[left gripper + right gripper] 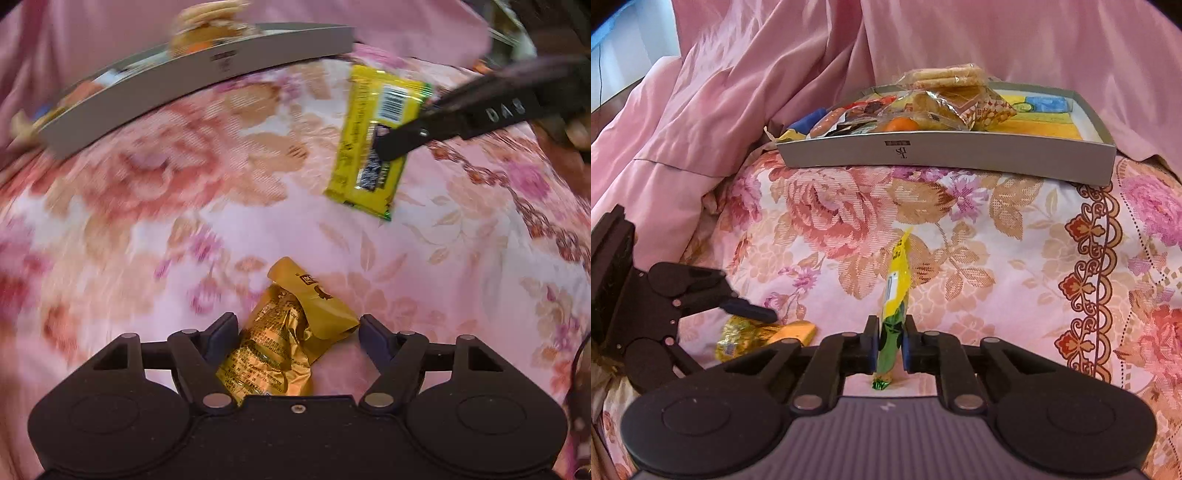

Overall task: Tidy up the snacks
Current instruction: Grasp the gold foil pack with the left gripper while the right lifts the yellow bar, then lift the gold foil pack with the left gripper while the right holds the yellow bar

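Your right hand-held gripper [889, 350] is clamped on the yellow-green snack packet [894, 295], holding it edge-up above the floral bedspread [997, 258]. Your left hand-held gripper [298, 330] stands open around the gold wrapper [280, 332] lying on the bedspread. The grey box [945, 155] of snacks sits at the far edge.

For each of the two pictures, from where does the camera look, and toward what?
Left wrist: sits on the left gripper, looks down at the gold packet between its open fingers; a hand shows at the right edge.
Right wrist: sits on the right gripper, looks toward the box; its fingers pinch the yellow packet.
Shared: both packets, the box, the floral cloth, each other's gripper.
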Demonstrator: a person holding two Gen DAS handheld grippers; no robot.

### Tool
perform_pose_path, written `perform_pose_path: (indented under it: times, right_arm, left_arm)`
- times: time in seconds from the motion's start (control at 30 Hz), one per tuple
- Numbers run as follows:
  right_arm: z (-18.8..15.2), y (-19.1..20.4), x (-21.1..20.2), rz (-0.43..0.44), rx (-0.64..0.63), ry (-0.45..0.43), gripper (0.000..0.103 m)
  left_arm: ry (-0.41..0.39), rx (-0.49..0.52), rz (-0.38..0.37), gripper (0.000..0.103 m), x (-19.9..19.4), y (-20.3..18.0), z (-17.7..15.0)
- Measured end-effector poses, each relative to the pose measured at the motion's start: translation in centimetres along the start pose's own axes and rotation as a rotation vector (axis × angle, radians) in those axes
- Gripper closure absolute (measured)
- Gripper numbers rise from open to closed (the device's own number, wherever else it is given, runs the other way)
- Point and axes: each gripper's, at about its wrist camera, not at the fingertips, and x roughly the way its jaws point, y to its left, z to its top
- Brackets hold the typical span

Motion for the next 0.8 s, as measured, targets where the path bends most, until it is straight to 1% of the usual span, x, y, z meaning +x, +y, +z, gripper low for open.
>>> perform_pose_path:
  times: [0.03, 0.13, 0.2, 0.27, 0.3, 0.37, 0.4, 0.47, 0.5, 0.63, 0.67, 0.7, 0.77, 0.8]
  right_arm:
    - [-0.3, 0.1, -0.2, -0.002, -0.006, -0.012, 0.089]
    - [-1.4, 0.2, -0.7, -0.004, -0.003, -0.049, 0.09]
    - [-2.0, 0.2, -0.8, 0.0, 0.011, -0.068, 0.091]
    - [-2.6, 0.2, -0.7, 0.003, 0.019, -0.079, 0.091]
    - [-2.7, 0.2, -0.6, 0.004, 0.021, -0.08, 0.091]
    - [-3.0, 0.3, -0.1, 0.0, 0.028, -0.078, 0.09]
    - [-3.1, 0.3, 0.1, -0.001, 0.032, -0.075, 0.089]
    - [-3.1, 0.3, 0.6, -0.007, 0.039, -0.075, 0.089]
    - [-3.1, 0.3, 0.8, -0.009, 0.04, -0.077, 0.087]
    - [-3.0, 0.5, 1.7, -0.019, 0.031, -0.083, 0.084]
    - [-2.9, 0.7, 1.9, -0.025, 0.021, -0.086, 0.084]
    - [-2.8, 0.8, 2.0, -0.028, 0.016, -0.088, 0.084]
    - [-2.7, 0.9, 2.1, -0.028, 0.021, -0.096, 0.084]
    - [-2.7, 1.0, 2.2, -0.03, 0.024, -0.102, 0.087]
  left_arm:
    - [0.002, -0.05, 0.019, 0.03, -0.3, -0.2, -0.3]
    - [0.009, -0.249, 0.054, 0.031, -1.2, -0.5, -1.1]
    - [0.003, -0.37, 0.069, 0.035, -1.8, -0.6, -1.7]
    - [-0.008, -0.457, 0.097, 0.035, -2.2, -0.9, -2.4]
    - [-0.015, -0.473, 0.11, 0.034, -2.4, -1.1, -2.5]
    - [-0.028, -0.476, 0.123, 0.034, -2.5, -1.7, -2.9]
    - [-0.035, -0.464, 0.127, 0.031, -2.5, -2.0, -3.1]
    - [-0.035, -0.402, 0.125, 0.027, -2.4, -2.5, -3.2]
    - [-0.023, -0.375, 0.115, 0.025, -2.3, -2.6, -3.2]
    - [-0.03, -0.351, 0.102, 0.025, -2.6, -2.6, -3.6]
    - [-0.029, -0.342, 0.1, 0.028, -2.5, -2.5, -3.6]
    - [-0.026, -0.333, 0.108, 0.034, -2.5, -2.5, -3.6]
    - [-0.018, -0.306, 0.131, 0.044, -2.5, -2.5, -3.6]
    - [-0.021, -0.31, 0.13, 0.048, -2.6, -2.3, -3.7]
